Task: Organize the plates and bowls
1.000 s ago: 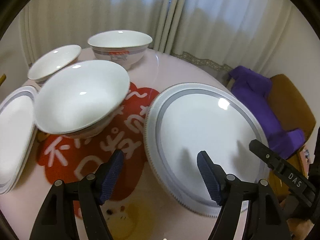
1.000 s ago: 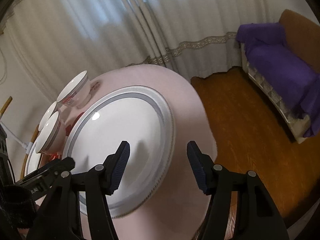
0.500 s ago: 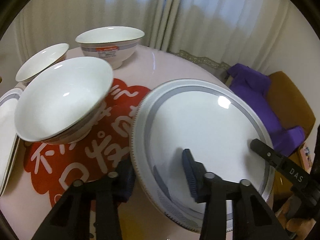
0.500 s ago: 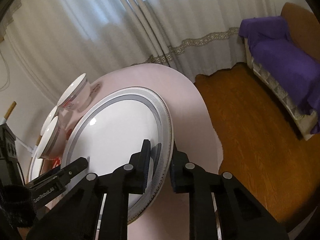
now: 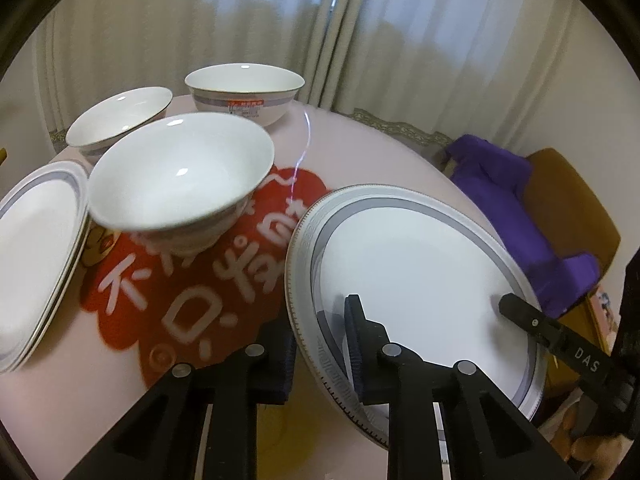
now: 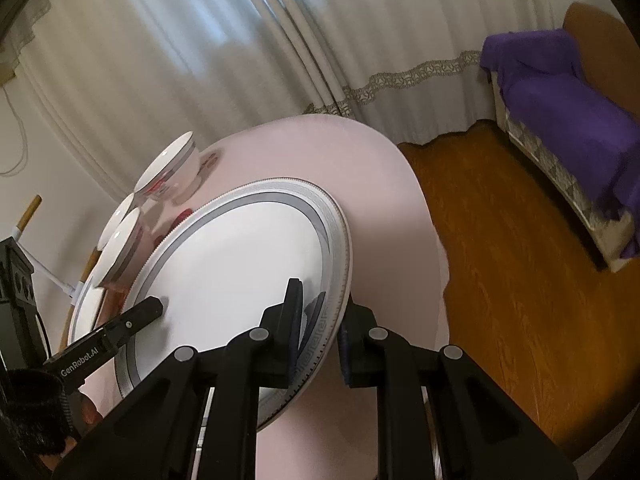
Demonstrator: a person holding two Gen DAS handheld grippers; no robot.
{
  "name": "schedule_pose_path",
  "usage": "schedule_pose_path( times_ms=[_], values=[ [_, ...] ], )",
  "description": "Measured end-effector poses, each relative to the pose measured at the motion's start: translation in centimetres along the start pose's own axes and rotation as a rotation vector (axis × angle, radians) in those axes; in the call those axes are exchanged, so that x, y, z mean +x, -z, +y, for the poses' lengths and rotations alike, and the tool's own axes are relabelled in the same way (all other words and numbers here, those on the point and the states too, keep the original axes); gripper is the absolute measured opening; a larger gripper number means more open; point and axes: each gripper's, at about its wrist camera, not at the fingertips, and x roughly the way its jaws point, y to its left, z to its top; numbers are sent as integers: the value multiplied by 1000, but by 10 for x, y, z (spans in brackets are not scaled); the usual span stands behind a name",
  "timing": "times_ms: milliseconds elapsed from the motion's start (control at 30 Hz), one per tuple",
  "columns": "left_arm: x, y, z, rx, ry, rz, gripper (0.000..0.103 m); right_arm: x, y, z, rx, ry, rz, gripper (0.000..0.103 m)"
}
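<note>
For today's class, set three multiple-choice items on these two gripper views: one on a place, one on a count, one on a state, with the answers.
1. Where does the large plate lie relative to the nearest bowl in the left wrist view?
A. to its right
B. behind it
C. inside it

2. How many bowls stand on the table?
A. one
B. three
C. five

3. How does the right gripper stand?
A. open above the plate
B. shut on a bowl
C. shut on the plate's rim

Answers: 1 A, the plate fills the right half. 2 B, three white bowls show. 3 C, its jaws pinch the patterned rim.
</note>
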Motion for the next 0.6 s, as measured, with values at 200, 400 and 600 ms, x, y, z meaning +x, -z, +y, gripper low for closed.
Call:
schedule_pose_path(
  times_ms=[200, 400, 600],
  values=[
    [-28, 21, 12, 20, 3, 5, 18, -21, 28, 11, 5, -5, 17, 16],
    [-65, 47, 31, 21, 10, 8, 18, -36, 50, 26, 14, -25, 22, 16],
    [-100, 73, 65, -10, 12, 10, 18, -40, 73, 60, -21, -46, 37, 16]
  ],
)
